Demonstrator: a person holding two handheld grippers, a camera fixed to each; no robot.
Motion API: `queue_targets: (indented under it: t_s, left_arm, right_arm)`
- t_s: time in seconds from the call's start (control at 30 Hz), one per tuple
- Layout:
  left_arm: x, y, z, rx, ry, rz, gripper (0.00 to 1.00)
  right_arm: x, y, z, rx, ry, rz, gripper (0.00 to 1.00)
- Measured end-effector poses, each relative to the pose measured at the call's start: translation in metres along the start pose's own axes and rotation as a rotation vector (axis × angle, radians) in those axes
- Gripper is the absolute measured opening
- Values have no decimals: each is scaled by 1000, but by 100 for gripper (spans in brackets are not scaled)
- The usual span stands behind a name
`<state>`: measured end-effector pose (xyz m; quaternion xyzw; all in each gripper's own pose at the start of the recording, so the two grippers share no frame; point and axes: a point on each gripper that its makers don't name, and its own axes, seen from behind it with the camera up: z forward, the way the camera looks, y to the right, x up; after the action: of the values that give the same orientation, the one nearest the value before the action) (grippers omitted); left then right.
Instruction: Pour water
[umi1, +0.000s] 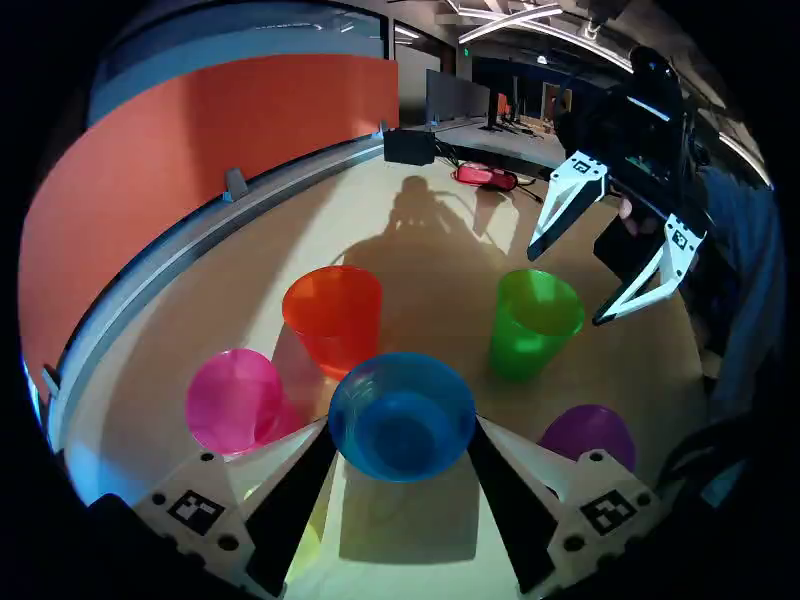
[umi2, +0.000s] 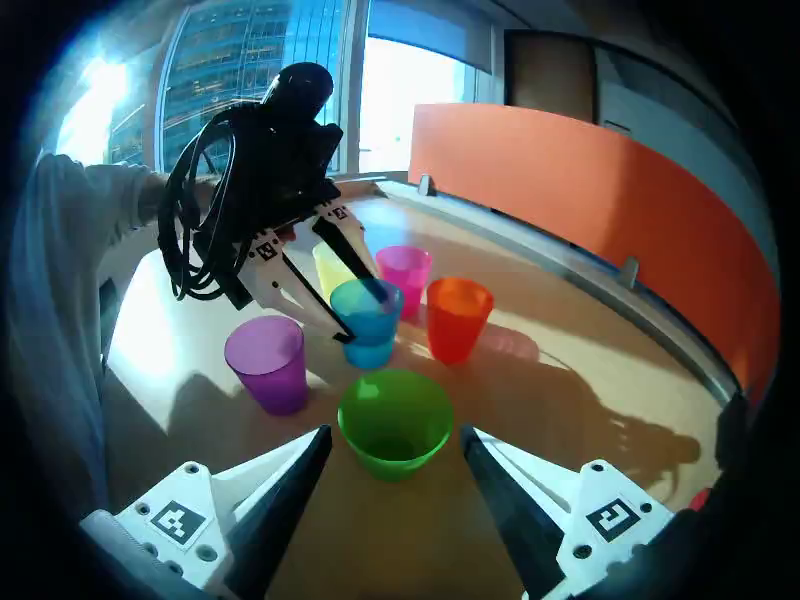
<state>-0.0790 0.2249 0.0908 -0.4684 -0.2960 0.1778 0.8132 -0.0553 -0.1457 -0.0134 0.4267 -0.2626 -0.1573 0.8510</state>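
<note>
A blue cup sits between the fingers of my left gripper, which press on both of its sides; in the right gripper view the same gripper clasps the blue cup. A green cup stands on the wooden table between the fingers of my right gripper, with small gaps on each side. In the left gripper view the right gripper hangs open over the green cup. I cannot tell whether either cup holds water.
Around them stand an orange cup, a pink cup, a purple cup and a yellow cup. An orange partition runs along the table's edge. A red object and a black box lie at the far end. A sleeve is at the left.
</note>
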Motion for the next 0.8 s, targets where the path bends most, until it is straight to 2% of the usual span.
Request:
queue_targets:
  t_s: [0.47,0.8]
  left_arm:
    - [5,2,-7,-3,28,-26,87]
    - [24,2,-26,10,97,-32,87]
  right_arm:
    - [-6,0,8,1,-9,-3,99]
    - [-8,-1,14,3,-5,2,99]
